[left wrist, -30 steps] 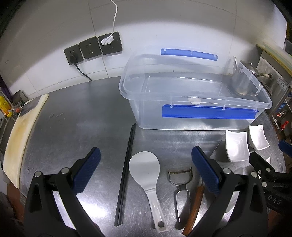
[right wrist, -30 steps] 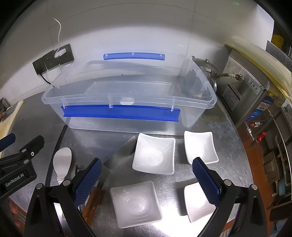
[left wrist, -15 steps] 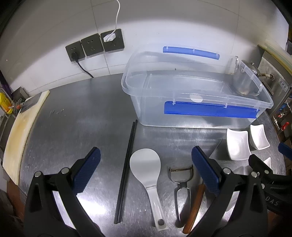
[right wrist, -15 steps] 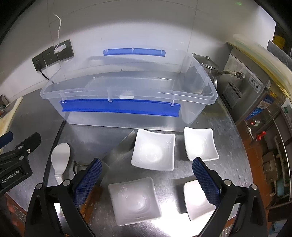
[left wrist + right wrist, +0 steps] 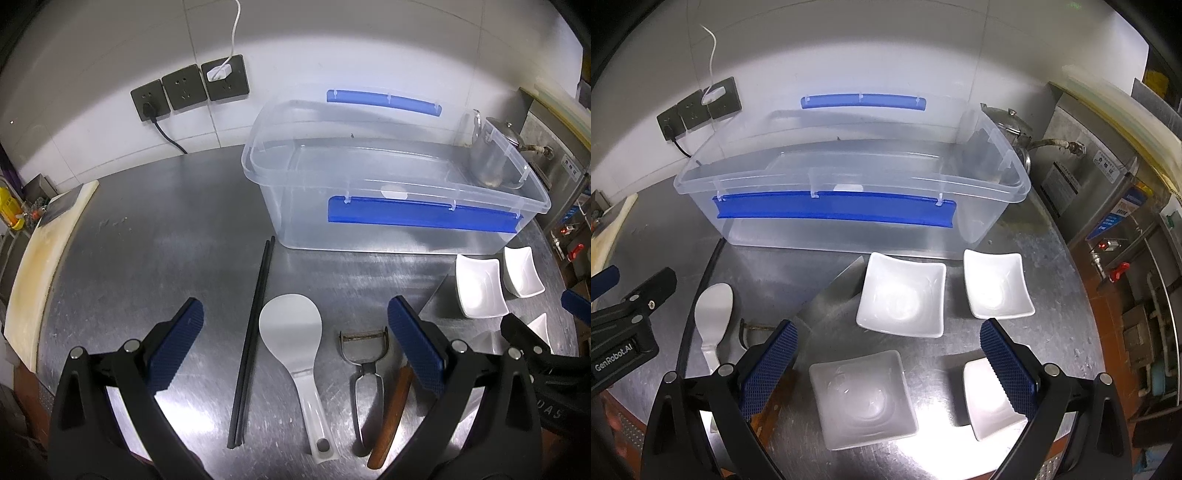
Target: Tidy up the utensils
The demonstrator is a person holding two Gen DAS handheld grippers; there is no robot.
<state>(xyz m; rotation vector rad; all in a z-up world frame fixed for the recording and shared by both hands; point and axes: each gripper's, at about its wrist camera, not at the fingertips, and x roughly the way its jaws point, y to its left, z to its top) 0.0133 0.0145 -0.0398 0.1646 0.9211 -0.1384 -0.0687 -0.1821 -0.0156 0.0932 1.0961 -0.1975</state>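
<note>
On the steel table lie black chopsticks (image 5: 253, 339), a white rice paddle (image 5: 295, 347), a metal peeler (image 5: 364, 354) and a cleaver with a wooden handle (image 5: 391, 417). My left gripper (image 5: 295, 347) is open and empty, above and short of them. A clear plastic bin with blue handles (image 5: 388, 192) stands behind. My right gripper (image 5: 886, 365) is open and empty over several white square dishes (image 5: 903, 295). The paddle (image 5: 713, 310) and the bin (image 5: 849, 184) also show in the right wrist view.
A cutting board (image 5: 33, 266) lies along the left edge. Wall sockets with a cable (image 5: 188, 88) are at the back. A metal kettle (image 5: 495, 155) and steel equipment (image 5: 1108, 177) stand right of the bin. The table's front edge is close below both grippers.
Both grippers have risen and drawn back a little, so the bin and utensils sit lower and smaller in view. Nothing on the table has moved.
</note>
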